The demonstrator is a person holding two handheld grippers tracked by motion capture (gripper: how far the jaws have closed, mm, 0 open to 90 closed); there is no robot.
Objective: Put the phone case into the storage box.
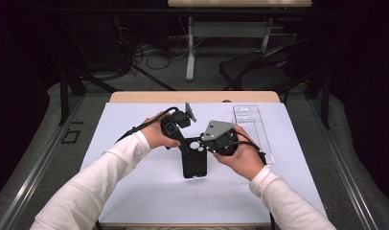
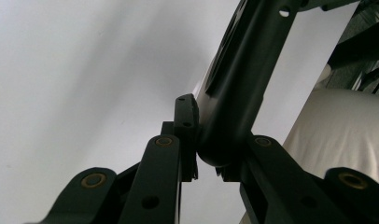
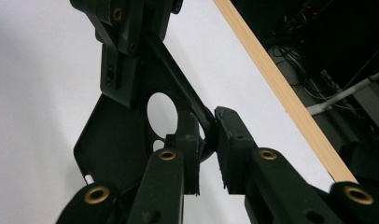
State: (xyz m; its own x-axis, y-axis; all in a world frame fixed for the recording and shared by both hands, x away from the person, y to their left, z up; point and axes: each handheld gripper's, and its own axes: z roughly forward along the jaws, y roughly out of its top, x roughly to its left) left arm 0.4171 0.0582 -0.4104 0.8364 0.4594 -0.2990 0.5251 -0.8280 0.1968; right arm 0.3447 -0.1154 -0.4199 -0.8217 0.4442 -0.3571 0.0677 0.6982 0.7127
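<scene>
A black phone case (image 1: 194,163) with a round camera hole is held upright above the white mat (image 1: 149,191), between both grippers. My left gripper (image 1: 181,140) is shut on its upper left corner; in the left gripper view the case (image 2: 239,79) is pinched between the jaws of that gripper (image 2: 214,144). Its upper right corner is clamped by my right gripper (image 1: 208,143), which is shut on it. In the right gripper view the case's rim (image 3: 117,140) sits between the pads of that gripper (image 3: 207,133), and the left gripper (image 3: 124,21) shows at the top.
A clear plastic package tray (image 1: 252,127) lies on the mat to the right of the hands. The wooden table edge (image 1: 192,97) runs along the far side. A dark chair (image 1: 259,69) and desk legs stand beyond. A white sleeve (image 2: 346,126) is close by.
</scene>
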